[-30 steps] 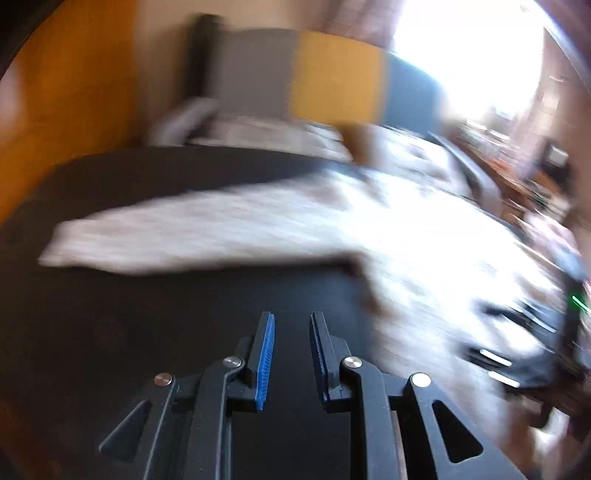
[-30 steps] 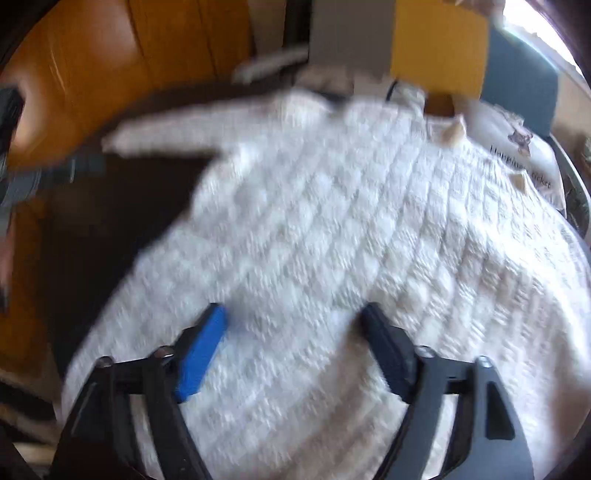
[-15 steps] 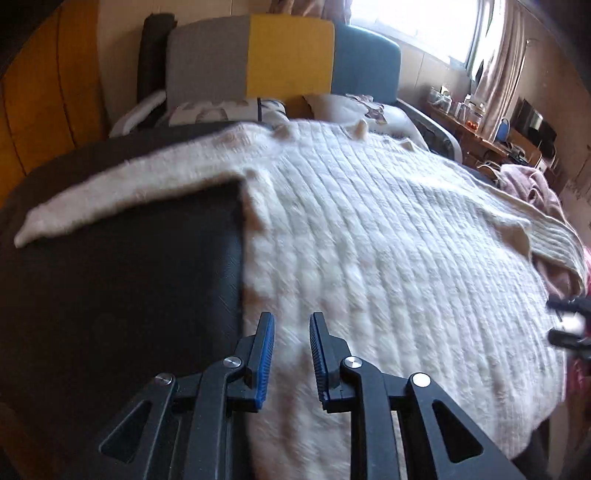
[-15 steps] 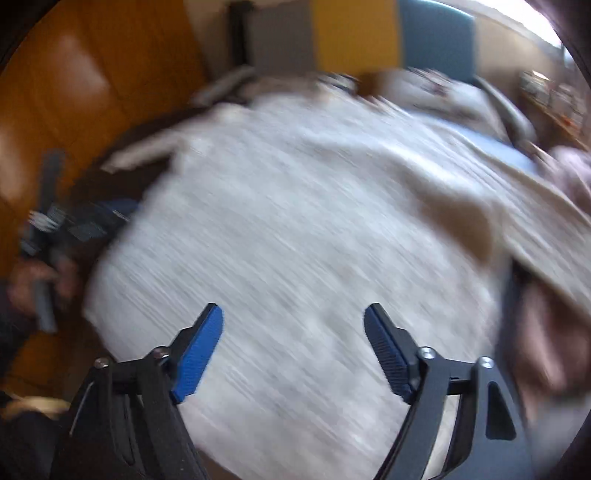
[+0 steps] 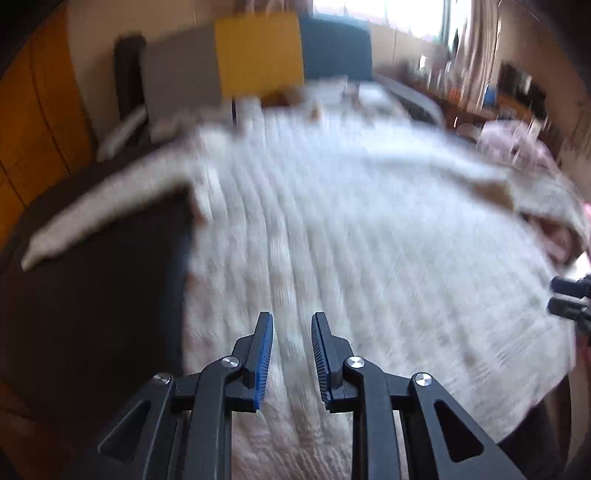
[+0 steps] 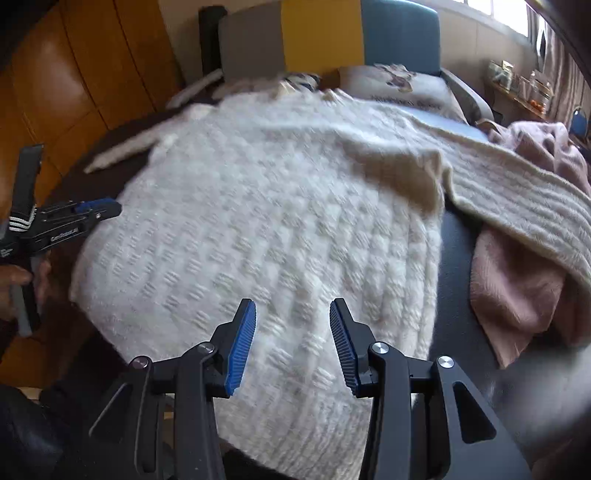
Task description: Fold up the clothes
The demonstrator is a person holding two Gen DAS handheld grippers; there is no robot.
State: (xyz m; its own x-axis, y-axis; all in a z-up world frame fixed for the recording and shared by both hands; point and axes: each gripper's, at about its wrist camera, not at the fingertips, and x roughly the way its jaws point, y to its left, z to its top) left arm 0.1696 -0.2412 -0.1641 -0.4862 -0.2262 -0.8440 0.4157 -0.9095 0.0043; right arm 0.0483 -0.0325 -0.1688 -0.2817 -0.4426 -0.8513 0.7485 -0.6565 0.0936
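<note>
A cream knitted sweater (image 6: pixel 280 229) lies spread flat across a dark table (image 5: pixel 92 295), its body filling most of both views. One sleeve (image 5: pixel 110 206) stretches toward ten o'clock over the bare table in the left wrist view; the other sleeve (image 6: pixel 517 199) runs toward three o'clock in the right wrist view, draped over a pink garment (image 6: pixel 517 291).

The left gripper (image 5: pixel 291 332) hovers over the sweater's lower left part, jaws narrowly parted, released, with nothing between the pads. From the right wrist view it (image 6: pixel 101 206) shows at nine o'clock, carried by a hand (image 6: pixel 14 291) at the sweater's edge.

The right gripper (image 6: pixel 291 317) hangs above the hem region at six o'clock; its jaws have just been closing yet stand apart, empty, with the knit only behind them.

A grey, yellow and blue chair back (image 6: pixel 321 33) stands at twelve o'clock.
</note>
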